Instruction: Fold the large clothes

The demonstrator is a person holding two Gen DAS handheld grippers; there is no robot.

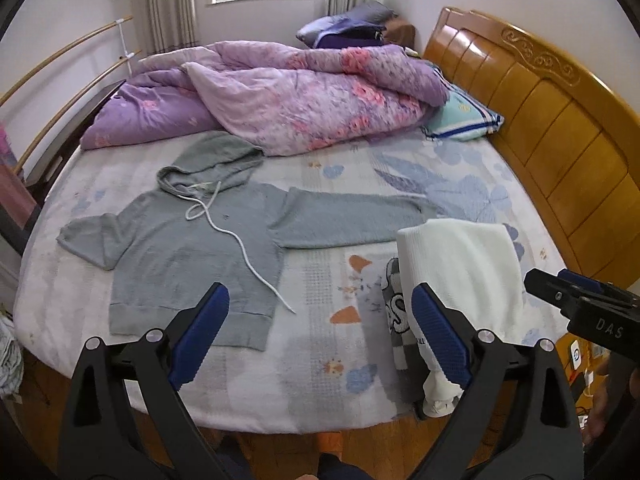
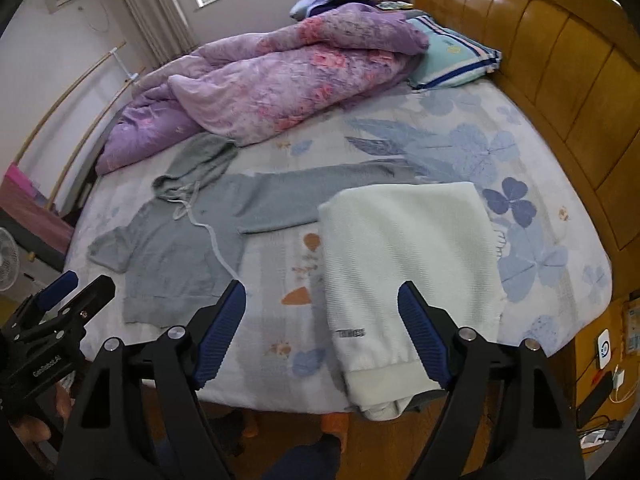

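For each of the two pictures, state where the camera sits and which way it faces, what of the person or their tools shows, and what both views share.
Left wrist: on the left gripper, above the bed's near edge, facing down across the grey hoodie; open jaws; right gripper at right.
Right wrist: on the right gripper, facing down over the white garment; open jaws; left gripper at left.
Shared: hoodie, white garment, purple quilt, headboard.
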